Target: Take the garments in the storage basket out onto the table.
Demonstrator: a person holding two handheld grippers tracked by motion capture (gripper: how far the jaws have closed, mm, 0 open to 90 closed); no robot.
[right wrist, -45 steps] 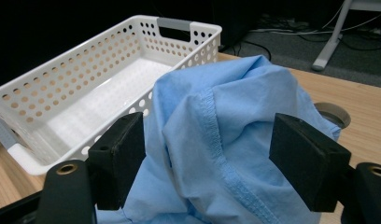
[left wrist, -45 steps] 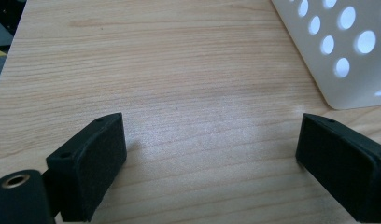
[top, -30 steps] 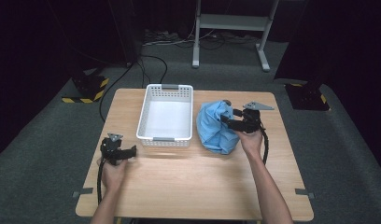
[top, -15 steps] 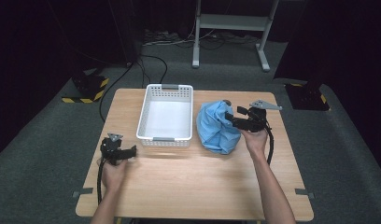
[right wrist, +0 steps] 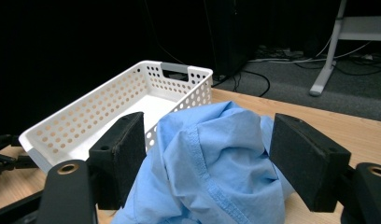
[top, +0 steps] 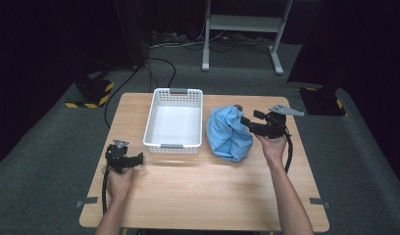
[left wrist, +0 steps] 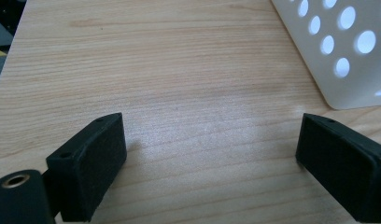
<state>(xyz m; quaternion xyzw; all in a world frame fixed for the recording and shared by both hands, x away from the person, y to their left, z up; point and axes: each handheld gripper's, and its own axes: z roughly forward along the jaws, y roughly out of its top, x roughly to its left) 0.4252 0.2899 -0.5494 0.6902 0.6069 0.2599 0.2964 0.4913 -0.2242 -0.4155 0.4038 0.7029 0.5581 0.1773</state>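
Cloth: a crumpled light-blue fabric garment with stitched seams (top: 229, 133) is seen heaped on the light wooden table (top: 203, 191), toward its right side, just beside the right long wall of the basket. In the right gripper view the same bundle (right wrist: 212, 172) is raised into a peak between the two black jaws.

Basket: a white rectangular plastic basket with round perforations in its walls (top: 161, 142) is set upright on the table, left of the cloth; grey handle pieces are visible at its near and far short ends. Its perforated corner (left wrist: 338, 51) is seen in the left gripper view at the upper right, apart from the jaws.

Right gripper: the black hand-held right gripper (top: 247, 117) is held at the right edge of the cloth, pointing toward the basket. Its jaws are spread wide on either side of the raised fabric (right wrist: 205, 163); whether the pads press on the fabric cannot be told, as small gaps seem to be left on both sides.

Left gripper: the black hand-held left gripper (top: 139, 159) is held low over the table near its left front part, just in front of the basket's near left corner. Its jaws (left wrist: 207, 158) are spread wide apart with bare wood between them, and nothing is gripped.

Surroundings: grey carpet, black cables and a white metal frame are seen beyond the table.
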